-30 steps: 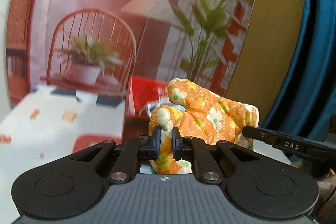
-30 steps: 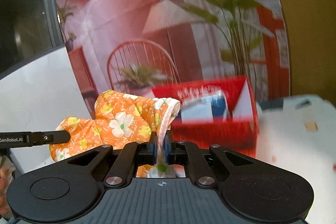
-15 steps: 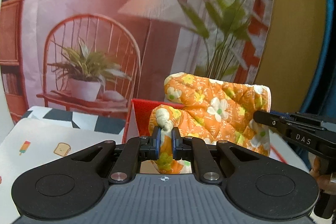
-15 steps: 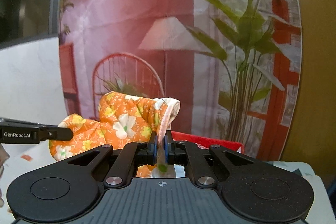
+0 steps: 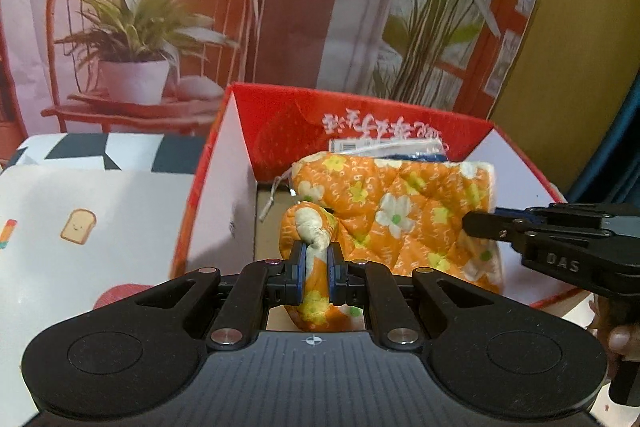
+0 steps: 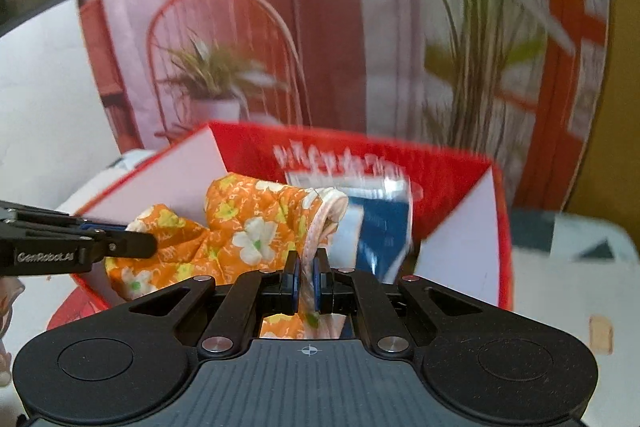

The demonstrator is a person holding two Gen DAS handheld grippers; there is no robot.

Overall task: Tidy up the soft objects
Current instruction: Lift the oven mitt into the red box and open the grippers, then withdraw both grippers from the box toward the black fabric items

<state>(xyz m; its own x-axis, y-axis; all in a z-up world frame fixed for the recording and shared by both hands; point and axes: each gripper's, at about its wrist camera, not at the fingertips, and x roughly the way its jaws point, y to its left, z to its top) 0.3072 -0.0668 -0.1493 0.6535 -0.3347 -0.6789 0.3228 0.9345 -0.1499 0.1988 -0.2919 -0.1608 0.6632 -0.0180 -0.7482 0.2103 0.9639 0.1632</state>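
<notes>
An orange oven mitt (image 5: 396, 203) with white and yellow flowers hangs between both grippers, over the open red box (image 5: 280, 119). My left gripper (image 5: 315, 259) is shut on the mitt's thumb end. My right gripper (image 6: 306, 277) is shut on the pale cuff edge of the mitt (image 6: 248, 227). In the left wrist view the right gripper (image 5: 480, 223) shows as a black bar at the right, and in the right wrist view the left gripper (image 6: 140, 243) shows at the left. The mitt's lower part sits inside the box walls.
A blue and white packet (image 6: 376, 223) lies in the red box (image 6: 460, 187) behind the mitt. The box stands on a white mat (image 5: 100, 207) printed with toast and ice lolly pictures. A backdrop (image 5: 160, 7) showing a chair and plants rises close behind.
Both grippers have carried the mitt forward and down, from in front of the backdrop to over and into the red box. Both stay shut on it.
</notes>
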